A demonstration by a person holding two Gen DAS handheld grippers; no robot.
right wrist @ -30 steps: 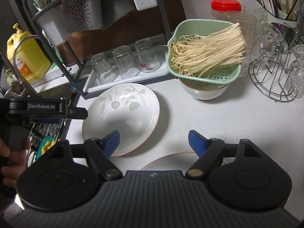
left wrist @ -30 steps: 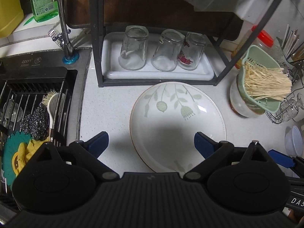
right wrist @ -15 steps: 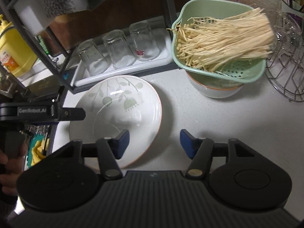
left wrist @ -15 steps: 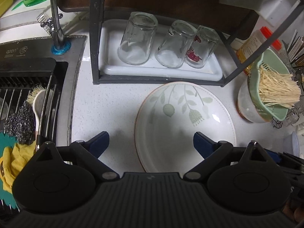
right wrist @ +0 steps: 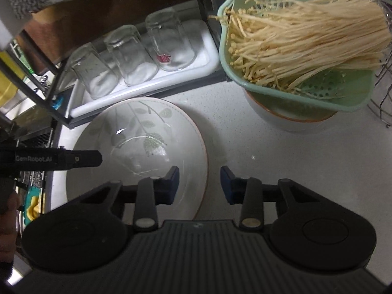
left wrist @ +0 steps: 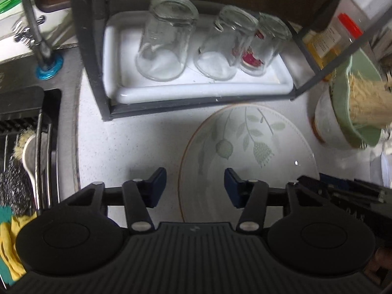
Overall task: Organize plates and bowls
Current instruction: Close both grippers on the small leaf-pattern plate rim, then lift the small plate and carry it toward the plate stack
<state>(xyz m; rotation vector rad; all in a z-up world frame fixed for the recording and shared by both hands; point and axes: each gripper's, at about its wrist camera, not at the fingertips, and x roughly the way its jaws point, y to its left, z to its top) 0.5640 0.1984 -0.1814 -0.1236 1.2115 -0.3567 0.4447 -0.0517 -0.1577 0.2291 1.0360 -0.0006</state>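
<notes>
A white plate with a leaf pattern (left wrist: 247, 154) lies on the white counter in front of the rack; it also shows in the right wrist view (right wrist: 139, 144). My left gripper (left wrist: 195, 187) is open and straddles the plate's left rim, one finger outside, one over the plate. My right gripper (right wrist: 199, 185) is open and straddles the plate's right rim in the same way. A white bowl (right wrist: 281, 120) sits under a green colander (right wrist: 318, 90) of enoki mushrooms at the right.
A dark rack holds a white tray (left wrist: 196, 88) with three upturned glasses (left wrist: 166, 41). The sink (left wrist: 27, 132) with scrubbers lies left. A wire stand (right wrist: 384, 80) is at the far right. The left gripper's body (right wrist: 56, 159) shows in the right wrist view.
Both grippers have moved in toward the plate and lower, and their jaws have narrowed from wide open, each now across a plate rim. The plate has not moved.
</notes>
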